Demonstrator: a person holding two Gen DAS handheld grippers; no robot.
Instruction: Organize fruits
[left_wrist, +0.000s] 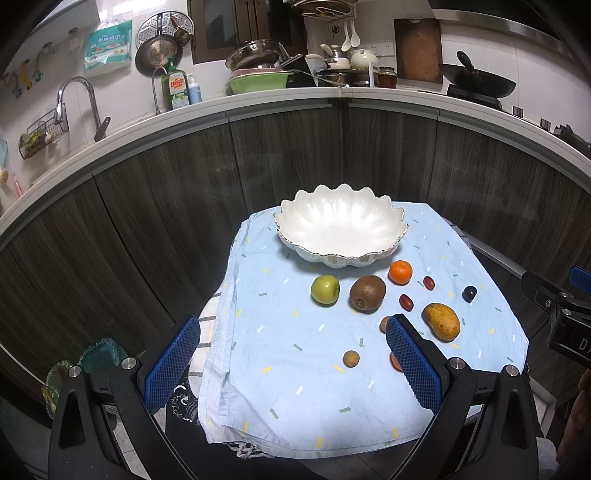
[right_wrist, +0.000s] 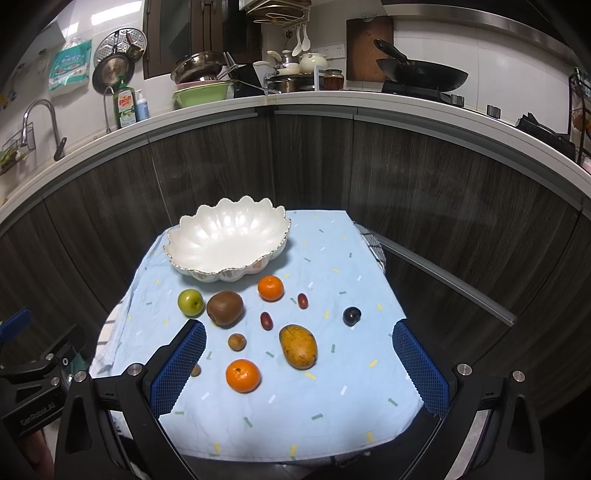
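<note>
An empty white scalloped bowl stands at the far side of a light blue cloth. In front of it lie a green apple, a kiwi, a far orange, two red dates, a dark plum, a mango, a near orange and small brown longans. My left gripper hovers open near the cloth's front left. My right gripper hovers open over the mango and near orange.
A dark wood cabinet front curves behind the small table. On the counter above it are a sink tap, dish soap, stacked pots and a wok. The table's edges drop off on all sides of the cloth.
</note>
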